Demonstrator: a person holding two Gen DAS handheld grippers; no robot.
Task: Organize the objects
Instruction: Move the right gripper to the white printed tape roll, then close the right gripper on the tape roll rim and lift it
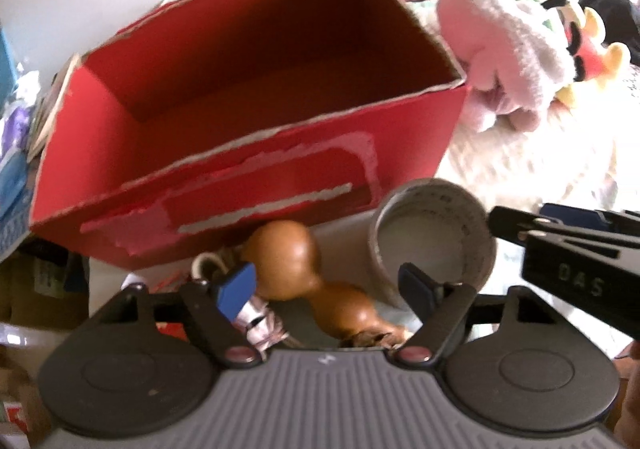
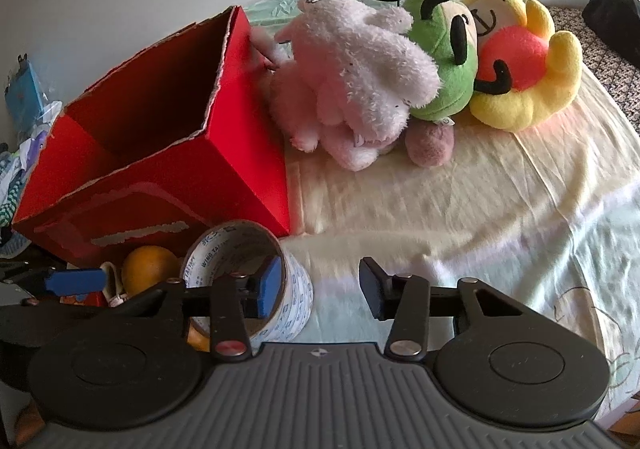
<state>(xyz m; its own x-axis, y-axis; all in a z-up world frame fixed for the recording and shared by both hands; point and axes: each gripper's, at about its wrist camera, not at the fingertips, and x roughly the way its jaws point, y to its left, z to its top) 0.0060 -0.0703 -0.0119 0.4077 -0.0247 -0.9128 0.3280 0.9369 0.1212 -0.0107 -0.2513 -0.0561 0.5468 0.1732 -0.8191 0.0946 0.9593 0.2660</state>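
We are holding both grippers' fingers spread wide, gripping nothing. Our left gripper (image 1: 326, 283) is straddling a brown gourd (image 1: 294, 261) beside the tape roll (image 1: 434, 237), near the bed's edge, before the empty red box (image 1: 248, 97). Our right gripper (image 2: 320, 287) is nearing the roll; closing carelessly risks collision.

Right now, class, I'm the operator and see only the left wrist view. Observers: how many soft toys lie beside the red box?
Observer: Three: a pink toy, a green toy and a yellow toy, piled together beside the red box.
Operator: Is the right gripper open?
Observer: Yes, the right gripper is open and holds nothing.
Operator: What's on the outside of the tape roll?
Observer: The tape roll has blue print on its white outer side.
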